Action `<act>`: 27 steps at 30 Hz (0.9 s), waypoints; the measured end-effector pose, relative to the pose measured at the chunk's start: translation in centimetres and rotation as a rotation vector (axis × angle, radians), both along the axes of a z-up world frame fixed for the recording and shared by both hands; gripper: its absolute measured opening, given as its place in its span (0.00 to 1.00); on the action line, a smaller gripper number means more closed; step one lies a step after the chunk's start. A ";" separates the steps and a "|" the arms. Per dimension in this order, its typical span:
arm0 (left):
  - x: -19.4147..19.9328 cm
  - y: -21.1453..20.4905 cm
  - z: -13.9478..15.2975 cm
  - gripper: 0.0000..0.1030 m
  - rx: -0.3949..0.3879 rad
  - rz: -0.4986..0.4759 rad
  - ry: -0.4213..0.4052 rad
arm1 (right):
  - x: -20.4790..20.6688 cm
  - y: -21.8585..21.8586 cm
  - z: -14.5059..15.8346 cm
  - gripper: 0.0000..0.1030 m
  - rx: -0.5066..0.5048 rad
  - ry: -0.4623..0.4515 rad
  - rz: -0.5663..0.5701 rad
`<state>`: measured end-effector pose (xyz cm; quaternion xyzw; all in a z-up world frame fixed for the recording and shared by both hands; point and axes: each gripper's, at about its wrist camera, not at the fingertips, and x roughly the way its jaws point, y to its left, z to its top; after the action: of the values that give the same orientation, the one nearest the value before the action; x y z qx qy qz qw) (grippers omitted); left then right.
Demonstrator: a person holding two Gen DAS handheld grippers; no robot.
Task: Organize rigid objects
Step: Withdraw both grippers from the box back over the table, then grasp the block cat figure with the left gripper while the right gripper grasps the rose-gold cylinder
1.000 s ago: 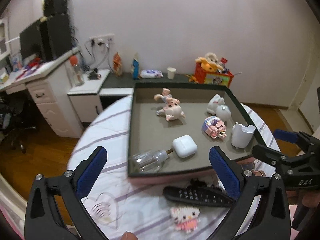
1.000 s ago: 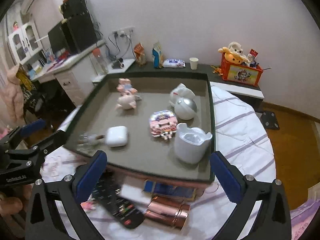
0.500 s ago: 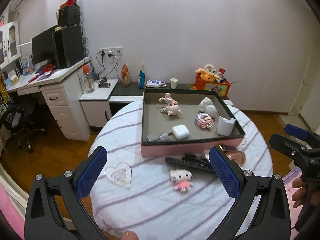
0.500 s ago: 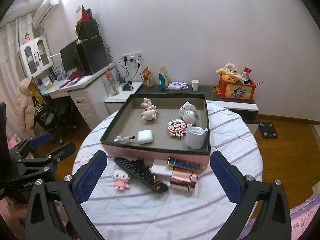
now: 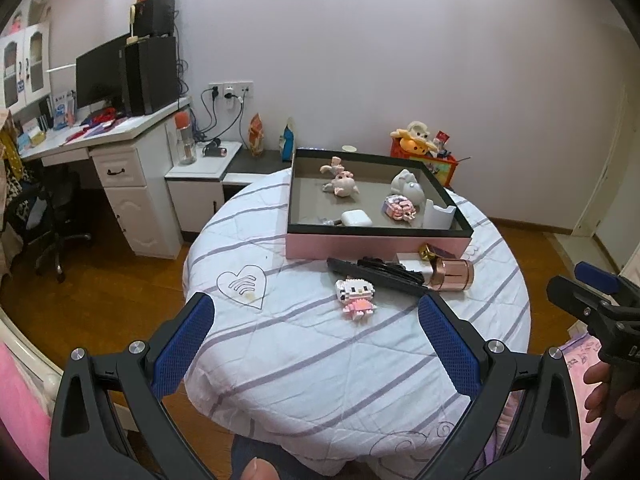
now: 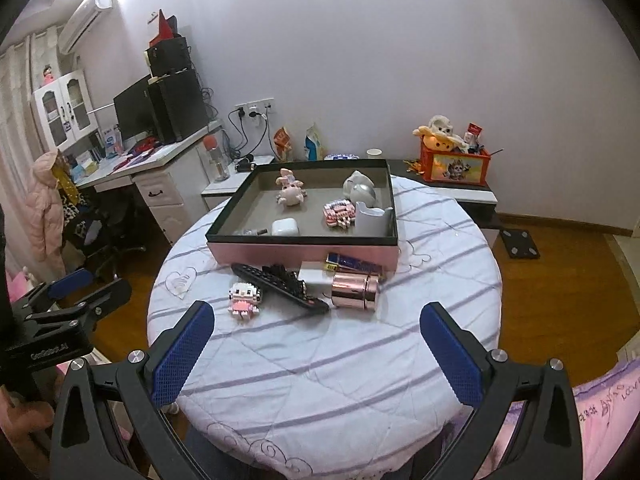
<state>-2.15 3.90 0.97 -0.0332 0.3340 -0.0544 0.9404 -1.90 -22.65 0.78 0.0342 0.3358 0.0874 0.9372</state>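
Both grippers, left [image 5: 316, 342] and right [image 6: 316, 346], hang wide open and empty, well short of the tray [image 6: 304, 246]. The remote [image 6: 280, 286] lies just before the tray, slanting, nearer the left gripper.

left gripper [image 5: 316, 336] jaws spread, right gripper [image 6: 318, 344] likewise

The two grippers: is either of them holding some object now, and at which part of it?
Nothing is held. The left gripper and the right gripper both stand open and empty above the near side of the table, away from the toys.
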 end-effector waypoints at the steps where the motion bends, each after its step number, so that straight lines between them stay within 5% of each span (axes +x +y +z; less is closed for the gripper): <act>1: -0.2 0.0 0.1 1.00 0.000 0.001 -0.004 | -0.2 0.0 0.1 1.00 0.001 -0.003 0.001; 15: -0.3 -1.7 -0.6 1.00 0.030 -0.044 0.004 | -0.8 -0.4 0.1 1.00 -0.012 -0.006 -0.011; 27: 4.8 -4.0 -6.6 1.00 0.062 -0.080 0.141 | 2.2 -1.6 -2.4 1.00 -0.014 0.071 -0.037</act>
<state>2.65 -0.08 -5.61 0.0059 0.4019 -0.0792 0.9122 0.28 -24.30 -1.63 0.0367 0.3687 0.0665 0.9264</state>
